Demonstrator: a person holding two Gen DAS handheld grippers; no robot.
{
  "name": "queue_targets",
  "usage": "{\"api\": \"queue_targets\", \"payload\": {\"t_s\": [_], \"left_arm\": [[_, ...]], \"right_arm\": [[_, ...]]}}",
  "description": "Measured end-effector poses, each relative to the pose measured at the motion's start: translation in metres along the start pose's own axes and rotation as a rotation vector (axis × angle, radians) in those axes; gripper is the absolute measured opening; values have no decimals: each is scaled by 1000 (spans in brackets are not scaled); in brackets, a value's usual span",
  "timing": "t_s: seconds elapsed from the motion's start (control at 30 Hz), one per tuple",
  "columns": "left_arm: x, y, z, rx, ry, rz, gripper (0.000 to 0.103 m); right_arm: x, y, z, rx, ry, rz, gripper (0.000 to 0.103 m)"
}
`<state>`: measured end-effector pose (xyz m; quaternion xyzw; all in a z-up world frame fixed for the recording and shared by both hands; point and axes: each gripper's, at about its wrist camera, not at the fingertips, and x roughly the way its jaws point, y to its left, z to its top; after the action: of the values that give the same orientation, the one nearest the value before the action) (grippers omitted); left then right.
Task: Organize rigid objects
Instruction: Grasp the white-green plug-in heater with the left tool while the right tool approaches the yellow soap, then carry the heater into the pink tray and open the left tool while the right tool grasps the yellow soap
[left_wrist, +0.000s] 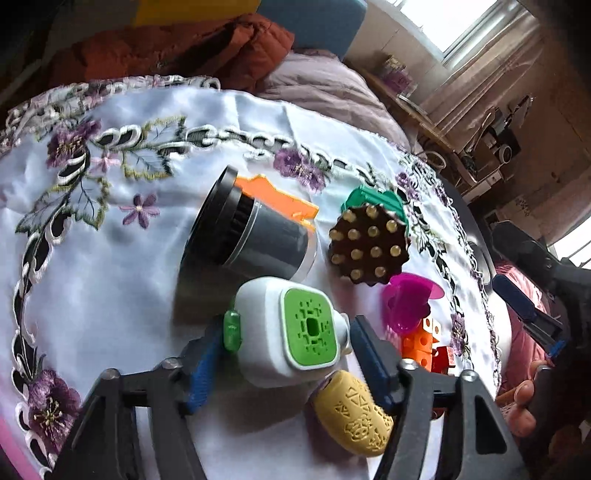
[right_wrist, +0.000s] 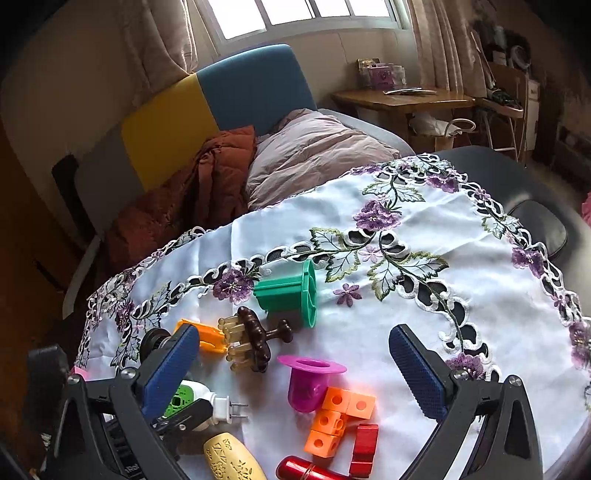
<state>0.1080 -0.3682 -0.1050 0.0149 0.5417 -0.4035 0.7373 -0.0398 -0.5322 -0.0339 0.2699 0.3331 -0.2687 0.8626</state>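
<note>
Nearest the left wrist camera, the left tool (left_wrist: 284, 354) stands with its blue pads on either side of a white plug-in device with a green face (left_wrist: 291, 326); the left pad seems to touch the device's small green side tab, though blur makes contact hard to judge, and the right pad stands just clear of it, so the tool reads as released around the device. Just below it, against the near edge of the bench (right_wrist: 546, 184), lies a yellow patterned oval piece (left_wrist: 352, 413). In the right wrist view the right tool (right_wrist: 295, 369) is spread wide with nothing between its pads, above the embroidered white cloth (right_wrist: 424, 314) that covers the bench. Under it, near that same edge, sit a cluster of orange cubes (right_wrist: 338, 417), a red block (right_wrist: 364, 450) and a red cylinder (right_wrist: 306, 472). A little farther in stands a magenta cup with a flared brim (right_wrist: 308, 384). Beyond that lies a brown studded massager (right_wrist: 255, 341), with an orange clip (right_wrist: 207, 336) beside it and a dark grey cylindrical canister (left_wrist: 251, 229) on its side. Farthest of the group, toward the middle of the bench, is a green flanged holder (right_wrist: 291, 293). Past the far edge are a rust quilt (right_wrist: 207, 184) and a pale pillow (right_wrist: 314, 151).
</note>
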Motion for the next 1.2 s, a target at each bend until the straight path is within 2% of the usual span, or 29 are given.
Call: {"api": "queue_targets", "payload": {"t_s": [0.13, 0.43, 0.63, 0.7, 0.77, 0.83, 0.93, 1.2], "left_arm": [[-6, -3, -3, 26, -23, -29, 54], [-43, 10, -19, 48, -79, 32, 54], [-78, 14, -35, 67, -130, 71, 54], [-89, 17, -40, 55, -142, 65, 54], [-99, 23, -45, 34, -154, 66, 54], [-110, 31, -50, 13, -165, 68, 54], [-127, 42, -57, -10, -187, 86, 54], [-184, 84, -80, -63, -267, 150, 54]], "right_arm": [[2, 4, -1, -22, 12, 4, 103], [10, 19, -8, -115, 43, 2, 103], [15, 36, -16, -194, 93, 74, 103], [18, 44, -20, -226, 130, 128, 103], [24, 56, -27, -277, 192, 177, 99], [31, 67, -38, -333, 267, 207, 84], [41, 80, -54, -421, 357, 190, 70], [55, 86, -80, -509, 487, 127, 64]]}}
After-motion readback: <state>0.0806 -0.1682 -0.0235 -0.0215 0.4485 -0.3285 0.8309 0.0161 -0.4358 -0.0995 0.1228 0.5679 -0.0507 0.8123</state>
